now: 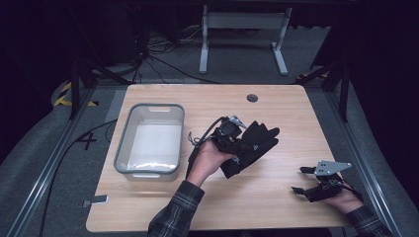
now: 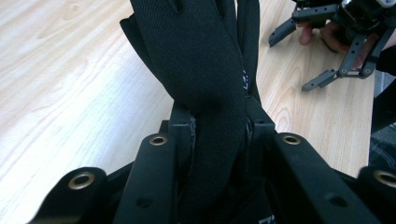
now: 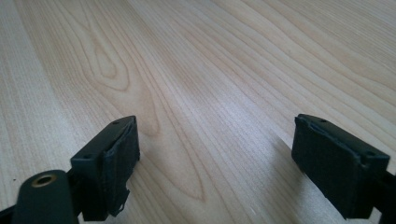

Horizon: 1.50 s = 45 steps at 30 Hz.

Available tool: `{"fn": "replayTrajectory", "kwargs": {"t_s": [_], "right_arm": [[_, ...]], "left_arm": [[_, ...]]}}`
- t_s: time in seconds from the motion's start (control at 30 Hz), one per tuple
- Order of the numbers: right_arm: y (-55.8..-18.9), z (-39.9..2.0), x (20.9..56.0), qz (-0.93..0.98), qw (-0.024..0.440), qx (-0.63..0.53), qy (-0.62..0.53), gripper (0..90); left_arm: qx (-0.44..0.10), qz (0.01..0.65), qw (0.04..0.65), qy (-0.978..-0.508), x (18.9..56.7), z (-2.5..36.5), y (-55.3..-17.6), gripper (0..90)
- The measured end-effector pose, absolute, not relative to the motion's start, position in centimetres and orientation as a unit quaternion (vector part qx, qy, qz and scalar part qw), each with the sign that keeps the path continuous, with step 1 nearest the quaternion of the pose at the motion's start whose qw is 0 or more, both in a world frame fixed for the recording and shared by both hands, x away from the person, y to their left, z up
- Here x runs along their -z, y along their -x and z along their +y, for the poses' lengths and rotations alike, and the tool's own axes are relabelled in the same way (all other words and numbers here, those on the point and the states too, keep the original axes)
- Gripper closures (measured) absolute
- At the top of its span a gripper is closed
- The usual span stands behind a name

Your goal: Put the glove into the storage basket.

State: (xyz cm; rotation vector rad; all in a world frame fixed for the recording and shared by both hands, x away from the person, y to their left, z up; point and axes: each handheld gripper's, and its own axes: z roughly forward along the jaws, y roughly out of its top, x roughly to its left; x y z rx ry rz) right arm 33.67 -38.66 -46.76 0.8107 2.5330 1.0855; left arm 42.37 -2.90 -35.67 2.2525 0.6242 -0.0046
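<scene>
Nearest the person, at the front right of the worktop (image 1: 276, 197), the right hand-held gripper (image 1: 301, 179) is held by the right hand (image 1: 343, 200), well apart from the glove (image 1: 252, 145) and on the side of it nearer the person. Its jaws are spread wide with nothing between them; in the right gripper view its two padded fingertips (image 3: 114, 161) are seen over bare wood grain.

Farther in, near the middle of the worktop, the black glove is clamped by the left hand-held gripper (image 1: 242, 145), which is gripped by the left hand (image 1: 210, 160). In the left gripper view the glove (image 2: 205, 70) is seen pinched between the closed jaws of that gripper (image 2: 218, 123), its fabric squeezed narrow at the pads and fanning out beyond them toward its finger ends. Whether the glove is touching the wood or held just off it cannot be told. The right hand-held gripper (image 2: 310, 58) is seen beyond the glove in that view, to its right.

To the left of the glove, a grey-rimmed white bin (image 1: 148, 170) is standing on the worktop. Beyond the glove, near the far edge, a small round grommet (image 1: 252, 98) is set into the wood.
</scene>
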Motion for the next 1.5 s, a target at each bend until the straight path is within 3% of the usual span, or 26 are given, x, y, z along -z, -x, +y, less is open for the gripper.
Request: {"fn": "replayTrajectory", "kwargs": {"t_s": [0.6, 0.93, 1.5], "right_arm": [[-33.7, -38.6, 46.8, 0.875, 0.134, -0.374, -0.278, 14.9], [-33.9, -38.5, 46.9, 0.876, 0.137, -0.356, -0.296, 0.4], [-33.9, -38.5, 46.9, 0.876, 0.137, -0.355, -0.297, 0.0]], "left_arm": [[-0.033, 0.284, 0.398, -0.872, 32.7, 1.9, -43.3, 71.6], [-0.054, 0.319, 0.404, -0.856, 31.8, 5.7, -43.5, 71.6], [-0.084, 0.391, 0.414, -0.818, 31.7, 12.9, -43.0, 71.6]]}}
